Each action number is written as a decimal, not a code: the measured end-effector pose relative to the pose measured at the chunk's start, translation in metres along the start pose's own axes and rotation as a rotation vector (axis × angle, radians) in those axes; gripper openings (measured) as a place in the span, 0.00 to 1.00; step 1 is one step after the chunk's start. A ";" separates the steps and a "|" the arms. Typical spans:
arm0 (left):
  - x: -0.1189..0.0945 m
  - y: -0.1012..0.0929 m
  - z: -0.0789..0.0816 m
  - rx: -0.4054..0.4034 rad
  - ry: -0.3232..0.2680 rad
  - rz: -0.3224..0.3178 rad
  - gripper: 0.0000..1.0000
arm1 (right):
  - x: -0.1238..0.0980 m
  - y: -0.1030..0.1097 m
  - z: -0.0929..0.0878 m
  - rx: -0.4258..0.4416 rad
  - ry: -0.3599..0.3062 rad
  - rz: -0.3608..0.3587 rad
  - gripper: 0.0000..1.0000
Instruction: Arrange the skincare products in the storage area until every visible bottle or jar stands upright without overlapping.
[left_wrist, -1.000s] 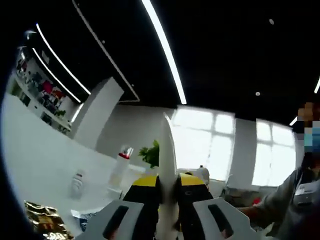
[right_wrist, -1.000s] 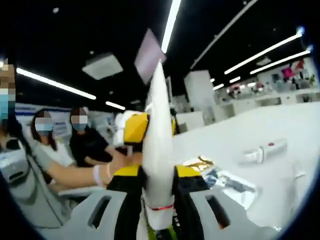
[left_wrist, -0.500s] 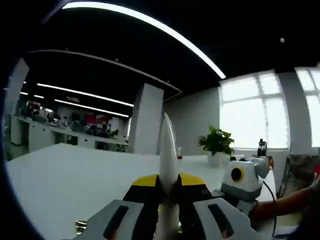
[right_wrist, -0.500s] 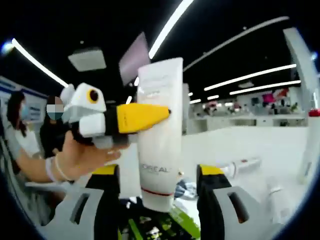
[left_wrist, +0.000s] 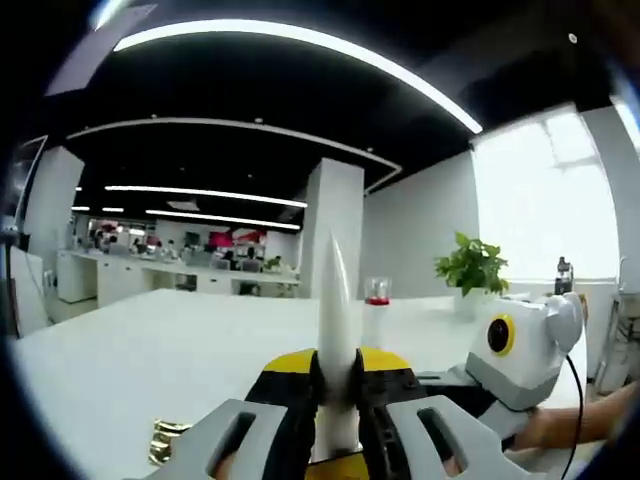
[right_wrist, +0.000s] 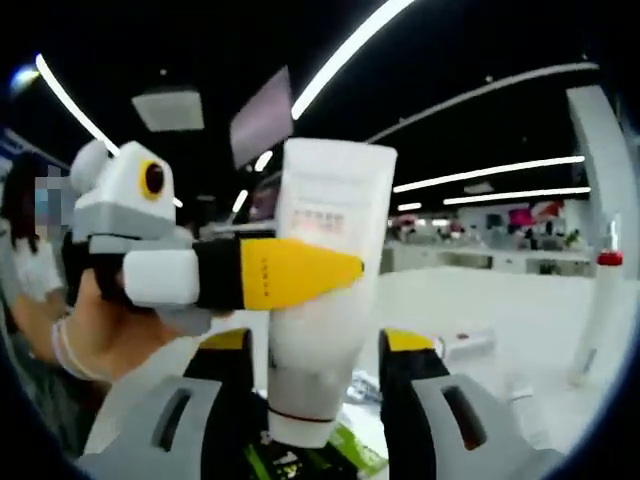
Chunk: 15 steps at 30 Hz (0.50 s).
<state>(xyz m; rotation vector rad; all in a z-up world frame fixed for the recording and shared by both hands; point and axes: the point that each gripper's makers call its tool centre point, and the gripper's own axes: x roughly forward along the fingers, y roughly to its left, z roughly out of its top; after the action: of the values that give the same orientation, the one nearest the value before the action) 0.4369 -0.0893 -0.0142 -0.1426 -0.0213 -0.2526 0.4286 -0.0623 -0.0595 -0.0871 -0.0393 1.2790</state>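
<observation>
White plastic squeeze tube (right_wrist: 325, 300): standing upright above the white table (left_wrist: 150, 350). Left gripper (left_wrist: 338, 385): reaching sideways, its yellow-tipped fingers (right_wrist: 290, 272) clamping the tube's middle. Right gripper (right_wrist: 320, 365): pointing upward, fingers parted, flanking the tube's lower end.

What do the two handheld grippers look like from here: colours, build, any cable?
The left gripper has a light grey body, black midsection and yellow tapered jaw tips. The right gripper has grey slotted jaw arms, black inner faces and yellow-capped tips. A black cable trails from its grey body.
</observation>
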 end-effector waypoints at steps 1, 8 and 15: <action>-0.001 -0.001 0.000 0.013 0.001 0.003 0.12 | 0.001 0.002 -0.001 -0.005 0.001 0.003 0.44; -0.006 -0.006 -0.002 0.084 0.003 -0.014 0.13 | 0.001 0.001 -0.006 0.010 0.037 -0.025 0.35; -0.008 -0.002 -0.001 0.163 -0.005 0.000 0.36 | -0.005 -0.005 -0.005 0.016 0.075 -0.057 0.29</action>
<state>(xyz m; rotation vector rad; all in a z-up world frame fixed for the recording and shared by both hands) 0.4283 -0.0890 -0.0153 0.0190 -0.0467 -0.2493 0.4321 -0.0688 -0.0639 -0.1197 0.0328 1.2177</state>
